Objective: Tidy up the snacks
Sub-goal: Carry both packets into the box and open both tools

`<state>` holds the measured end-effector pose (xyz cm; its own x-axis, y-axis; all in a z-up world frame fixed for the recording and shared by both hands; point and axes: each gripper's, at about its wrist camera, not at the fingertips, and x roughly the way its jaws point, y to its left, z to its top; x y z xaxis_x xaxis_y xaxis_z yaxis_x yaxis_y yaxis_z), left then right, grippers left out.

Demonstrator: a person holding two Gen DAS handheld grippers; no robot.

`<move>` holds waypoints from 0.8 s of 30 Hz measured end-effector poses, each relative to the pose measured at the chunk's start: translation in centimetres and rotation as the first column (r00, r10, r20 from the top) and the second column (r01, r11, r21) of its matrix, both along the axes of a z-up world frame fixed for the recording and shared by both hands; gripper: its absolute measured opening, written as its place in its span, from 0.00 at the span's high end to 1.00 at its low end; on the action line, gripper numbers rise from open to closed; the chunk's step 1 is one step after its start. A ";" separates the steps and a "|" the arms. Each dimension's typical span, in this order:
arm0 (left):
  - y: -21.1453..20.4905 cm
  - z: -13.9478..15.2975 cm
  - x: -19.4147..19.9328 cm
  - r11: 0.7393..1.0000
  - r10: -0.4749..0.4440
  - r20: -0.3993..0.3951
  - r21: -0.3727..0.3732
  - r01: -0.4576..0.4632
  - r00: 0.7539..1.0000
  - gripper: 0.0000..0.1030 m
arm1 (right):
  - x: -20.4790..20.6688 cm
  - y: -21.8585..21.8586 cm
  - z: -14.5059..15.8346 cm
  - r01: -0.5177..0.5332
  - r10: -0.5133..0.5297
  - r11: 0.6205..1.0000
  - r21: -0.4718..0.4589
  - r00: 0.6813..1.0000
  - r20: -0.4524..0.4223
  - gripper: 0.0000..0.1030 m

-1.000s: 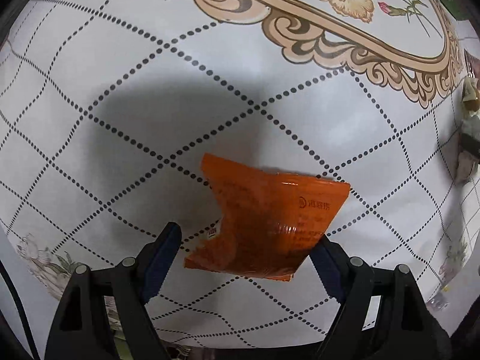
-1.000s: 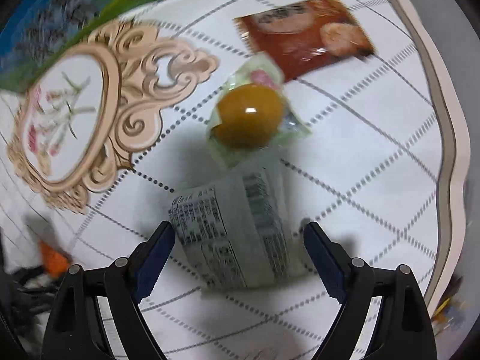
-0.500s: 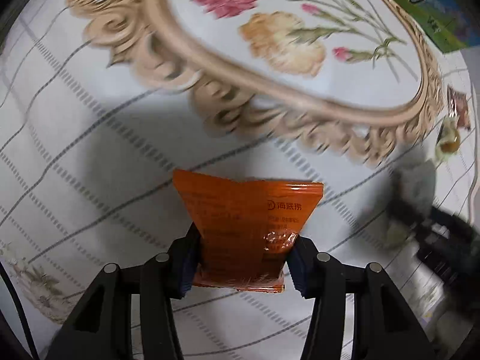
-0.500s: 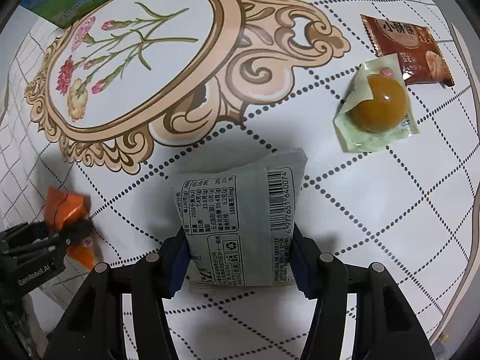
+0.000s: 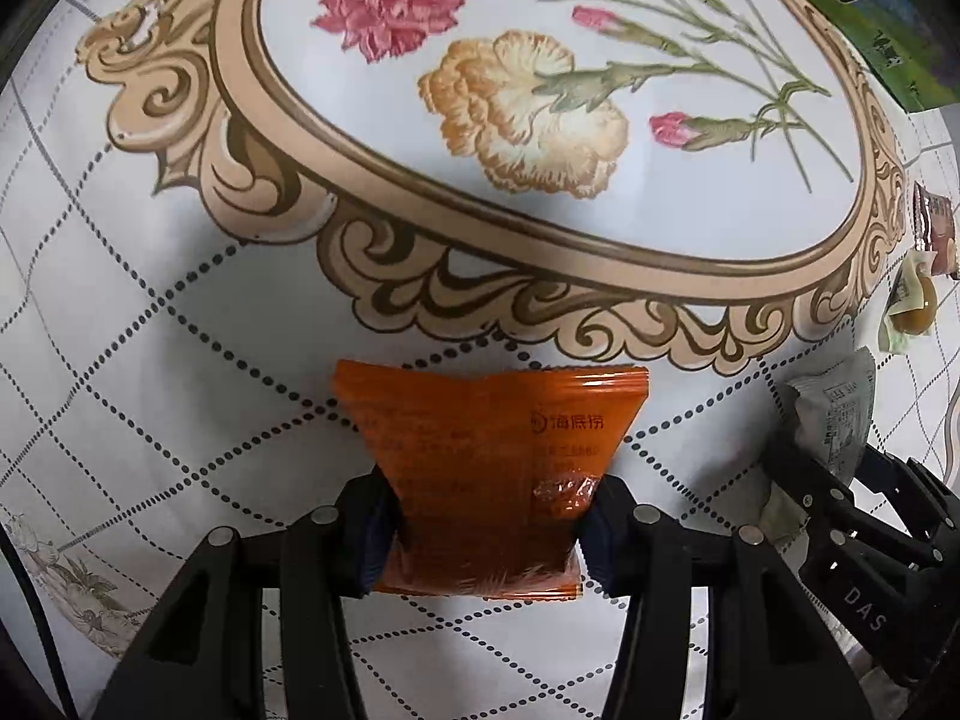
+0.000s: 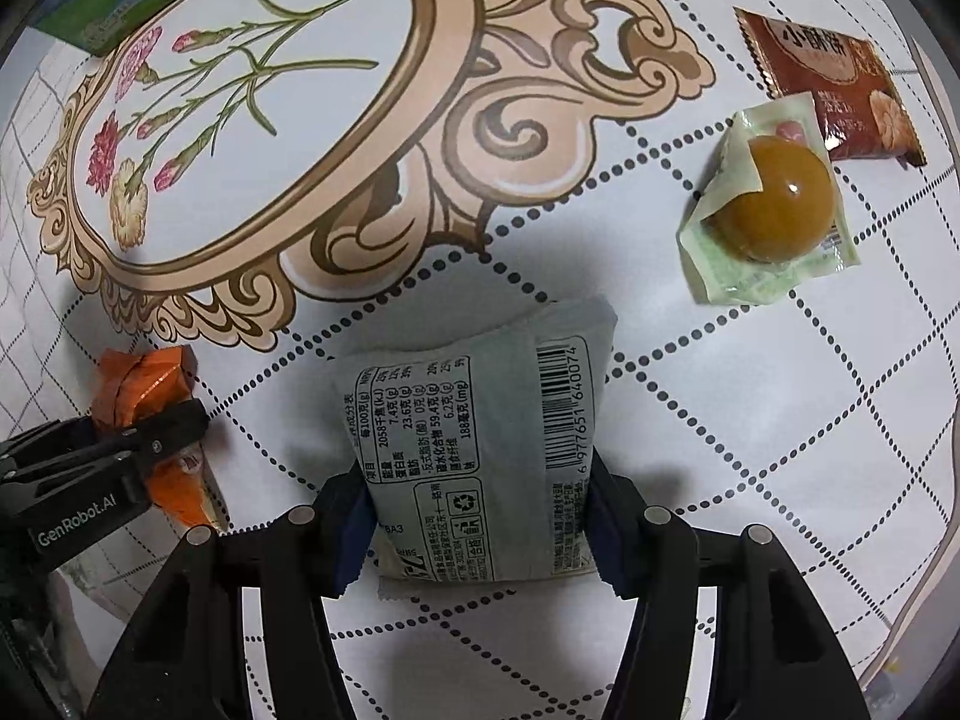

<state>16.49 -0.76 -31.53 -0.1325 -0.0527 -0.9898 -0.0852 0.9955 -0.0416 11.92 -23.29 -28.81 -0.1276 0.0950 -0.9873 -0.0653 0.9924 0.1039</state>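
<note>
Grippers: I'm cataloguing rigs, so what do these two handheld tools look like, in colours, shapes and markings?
Both the left gripper and the right gripper are matte black, angular frames with triangular cut-outs and round silver pins. Their fingers carry dark blue pads with ridged edges. White lettering reads "GenRobot.AI" on the left gripper's side and "DAS" on the right's. No hands or sleeves show.
</note>
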 end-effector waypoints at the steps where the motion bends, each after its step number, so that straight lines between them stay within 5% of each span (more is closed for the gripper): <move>1: -0.1 1.0 -0.2 1.000 -0.004 0.009 0.000 0.004 1.000 0.54 | 0.1 0.1 0.2 -0.006 0.006 1.000 -0.001 1.000 0.007 0.43; 6: -0.9 5.3 0.8 0.999 -0.040 0.093 -0.016 0.042 0.995 0.54 | 0.1 0.1 1.7 0.019 -0.021 0.998 0.058 0.999 0.029 0.47; 12: -2.2 13.4 4.5 0.992 -0.056 0.241 -0.093 0.080 0.969 0.54 | 2.6 -1.5 8.2 0.071 -0.092 0.982 0.175 0.989 0.117 0.47; 17: -2.9 20.2 9.1 0.980 -0.058 0.349 -0.160 0.120 0.935 0.54 | 7.1 -2.9 15.9 0.066 -0.132 0.964 0.256 0.959 0.252 0.47; 24: -3.1 23.8 18.5 0.978 -0.061 0.375 -0.164 0.131 0.925 0.54 | 15.7 -3.6 22.1 0.029 -0.132 0.964 0.264 0.916 0.380 0.47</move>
